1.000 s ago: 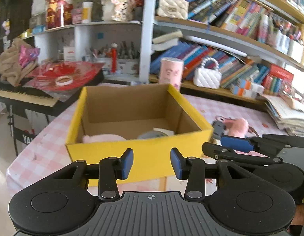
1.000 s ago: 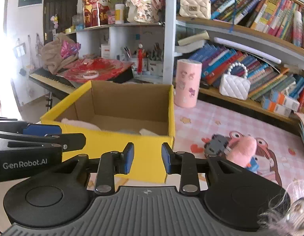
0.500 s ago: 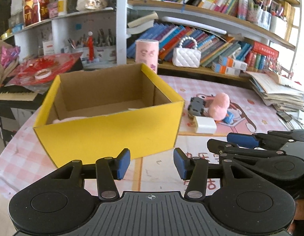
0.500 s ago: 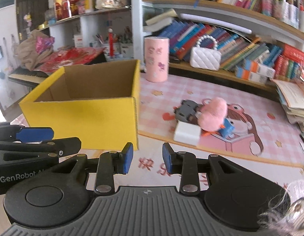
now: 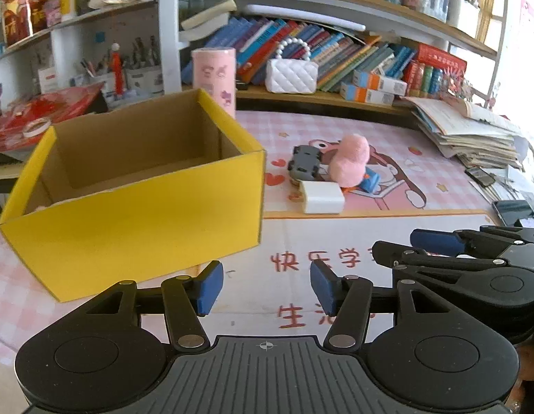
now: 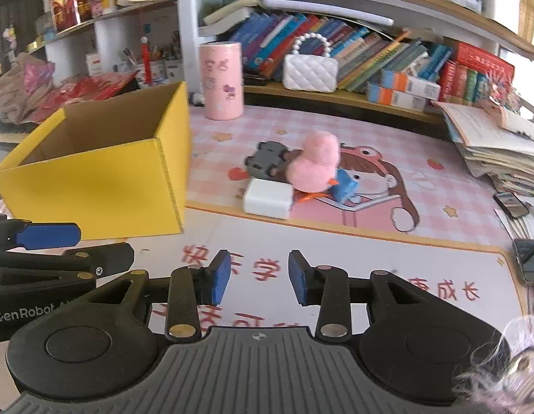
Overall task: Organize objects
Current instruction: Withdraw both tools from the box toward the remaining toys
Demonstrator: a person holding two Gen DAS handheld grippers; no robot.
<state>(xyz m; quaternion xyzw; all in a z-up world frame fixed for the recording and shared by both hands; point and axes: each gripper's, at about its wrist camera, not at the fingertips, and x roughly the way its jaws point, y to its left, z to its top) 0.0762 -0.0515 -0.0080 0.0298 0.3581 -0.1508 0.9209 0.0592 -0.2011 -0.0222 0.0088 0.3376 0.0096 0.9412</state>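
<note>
We have swung from the yellow box (image 5: pixel 135 207) toward the pile mid-table: both claws, left gripper (image 5: pixel 265 288) and right gripper (image 6: pixel 255 277), are opening, empty, facing the white block (image 6: pixel 268 198) and pink plush (image 6: pixel 315 162).

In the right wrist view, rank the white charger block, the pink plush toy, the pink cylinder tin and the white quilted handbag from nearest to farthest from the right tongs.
1. White charger block, on the mat just ahead of the right tongs.
2. Pink plush toy, right behind the block.
3. Pink cylinder tin, at the table's back, left.
4. White quilted handbag, on the shelf beyond.
</note>
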